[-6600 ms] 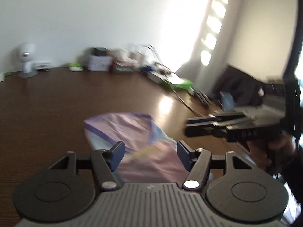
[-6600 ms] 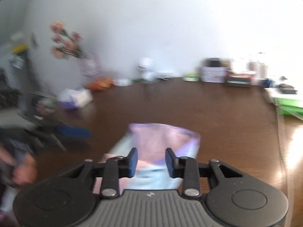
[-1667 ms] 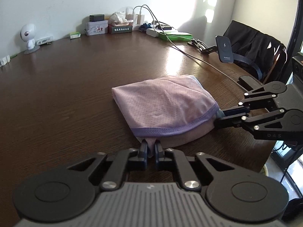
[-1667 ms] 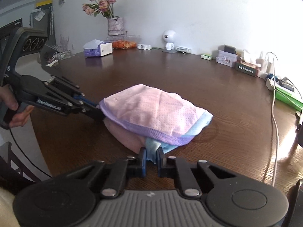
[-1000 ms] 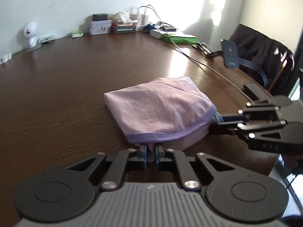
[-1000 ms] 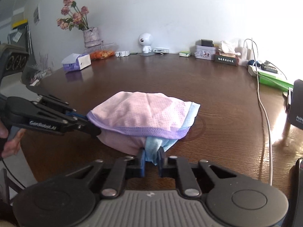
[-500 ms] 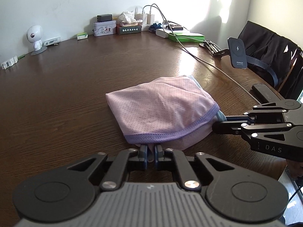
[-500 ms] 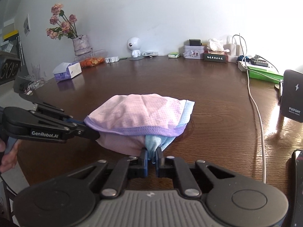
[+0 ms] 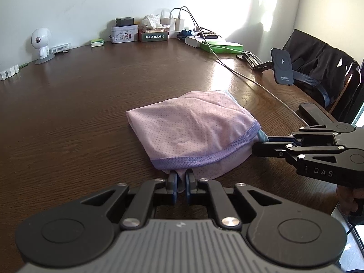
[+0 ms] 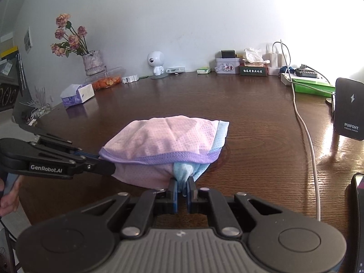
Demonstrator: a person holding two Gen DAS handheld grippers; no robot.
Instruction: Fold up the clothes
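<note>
Pink cloth (image 9: 193, 132) is lying folded, both tongs pinching it: left (image 9: 181, 179) and right (image 10: 182, 185) grasping its near edge.

Dotted mesh cloth garment (image 9: 191, 134), glossy wood table (image 9: 68, 118)

A dark wooden table (image 9: 91, 104) fills the room, backed by a plain pale wall (image 10: 182, 22). Strong daylight washes over the wall's right end, and a dark chair (image 9: 318, 68) stands at the table's right.
</note>
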